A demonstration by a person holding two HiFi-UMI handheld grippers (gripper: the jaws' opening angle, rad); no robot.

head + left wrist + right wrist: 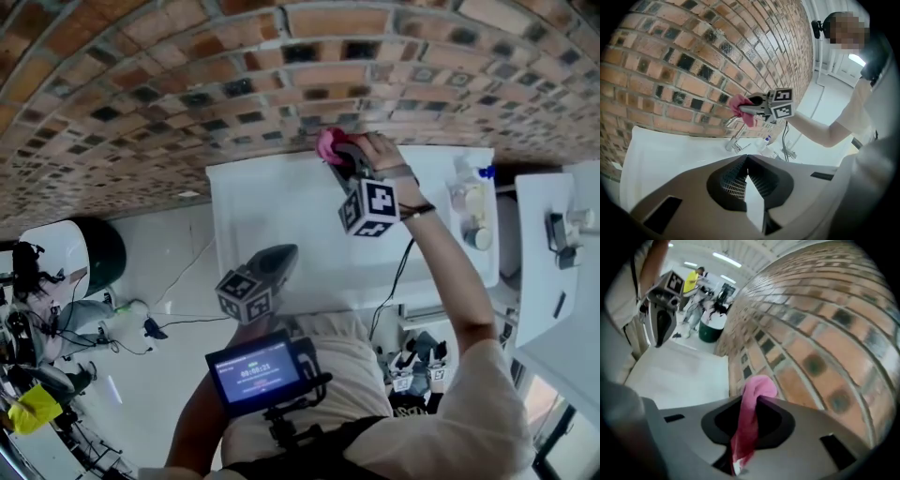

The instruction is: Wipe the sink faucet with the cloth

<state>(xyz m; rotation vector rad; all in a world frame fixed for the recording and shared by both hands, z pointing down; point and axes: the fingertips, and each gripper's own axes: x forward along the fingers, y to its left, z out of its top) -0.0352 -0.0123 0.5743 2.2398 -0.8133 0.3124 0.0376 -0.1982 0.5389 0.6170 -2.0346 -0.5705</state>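
Cloth clamped tight in right gripper jaws, sitting at top of faucet spout. Left gripper jaws closed on nothing, well back from faucet, above sink.

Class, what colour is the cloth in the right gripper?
Pink cloth; best in the right gripper view.
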